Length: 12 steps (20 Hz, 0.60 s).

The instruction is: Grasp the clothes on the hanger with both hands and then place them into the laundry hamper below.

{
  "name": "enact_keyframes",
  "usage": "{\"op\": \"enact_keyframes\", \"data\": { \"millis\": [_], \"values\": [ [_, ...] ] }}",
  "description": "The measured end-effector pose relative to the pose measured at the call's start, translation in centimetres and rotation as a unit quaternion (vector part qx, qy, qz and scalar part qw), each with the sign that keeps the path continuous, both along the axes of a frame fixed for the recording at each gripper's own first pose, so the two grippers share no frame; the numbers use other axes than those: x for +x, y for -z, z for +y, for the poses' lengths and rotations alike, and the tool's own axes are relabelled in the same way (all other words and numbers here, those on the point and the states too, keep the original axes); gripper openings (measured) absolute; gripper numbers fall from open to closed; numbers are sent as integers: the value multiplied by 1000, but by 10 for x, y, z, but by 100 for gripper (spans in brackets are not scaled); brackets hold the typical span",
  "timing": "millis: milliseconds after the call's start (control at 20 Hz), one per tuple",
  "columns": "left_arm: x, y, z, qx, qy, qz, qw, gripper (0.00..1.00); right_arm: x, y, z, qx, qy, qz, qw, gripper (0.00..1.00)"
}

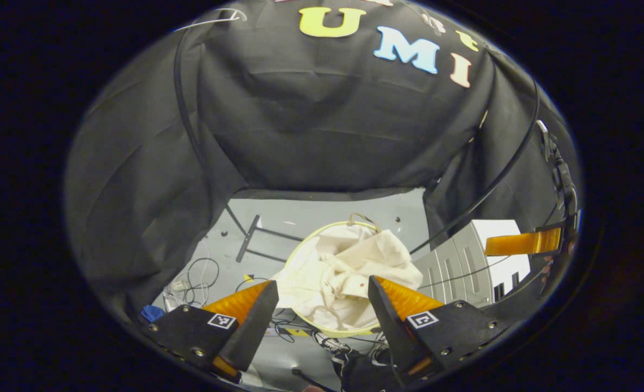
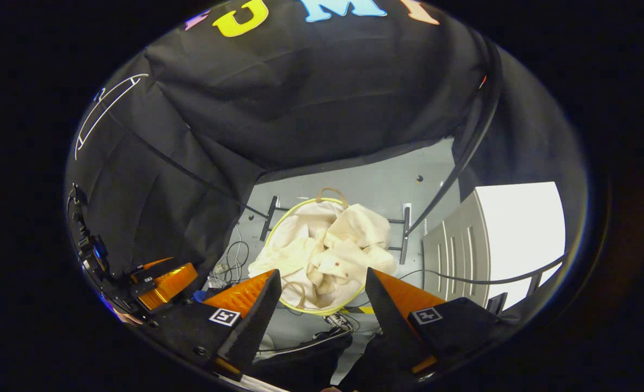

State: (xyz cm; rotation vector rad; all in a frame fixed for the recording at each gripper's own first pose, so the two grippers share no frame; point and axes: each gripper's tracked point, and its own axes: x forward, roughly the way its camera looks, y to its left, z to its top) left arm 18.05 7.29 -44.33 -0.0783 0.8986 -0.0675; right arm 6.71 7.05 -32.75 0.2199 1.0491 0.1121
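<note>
Clothes (image 1: 349,272) lying in the laundry hamper (image 1: 300,244), both tools held open above.

Cream clothes heaped inside the round yellow-rimmed hamper on the grey floor (image 1: 322,212), one fold spilling over the left rim. Left tool (image 1: 322,305) spread wide, gripping nothing, hamper seen between its fingers. Right tool (image 2: 319,296) likewise spread and empty, poised over the near rim. Loose cables (image 1: 196,283) left of the hamper; white cabinet (image 2: 458,245) to the right.

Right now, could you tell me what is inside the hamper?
The hamper holds crumpled cream clothes, heaped above the rim and spilling over one side. Anything beneath them is covered.
</note>
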Motion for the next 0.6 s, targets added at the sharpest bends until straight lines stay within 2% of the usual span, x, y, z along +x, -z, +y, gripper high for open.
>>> {"op": "enact_keyframes", "data": {
  "millis": [150,250,400,600],
  "values": [
    [-12,-57,1,20,-35,-38,998,97,1,-27,-28,-6,10,-46,999,98],
    [-13,-99,-6,25,-63,-82,994,97,5,-52,-53,-30,7,-102,994,98],
    [-13,-149,-35,16,-95,-145,985,97,7,-92,-83,-60,10,-184,981,98],
    [-19,-227,-59,65,-93,-246,963,97,6,-155,-125,-81,21,-286,954,98]
  ]
}}
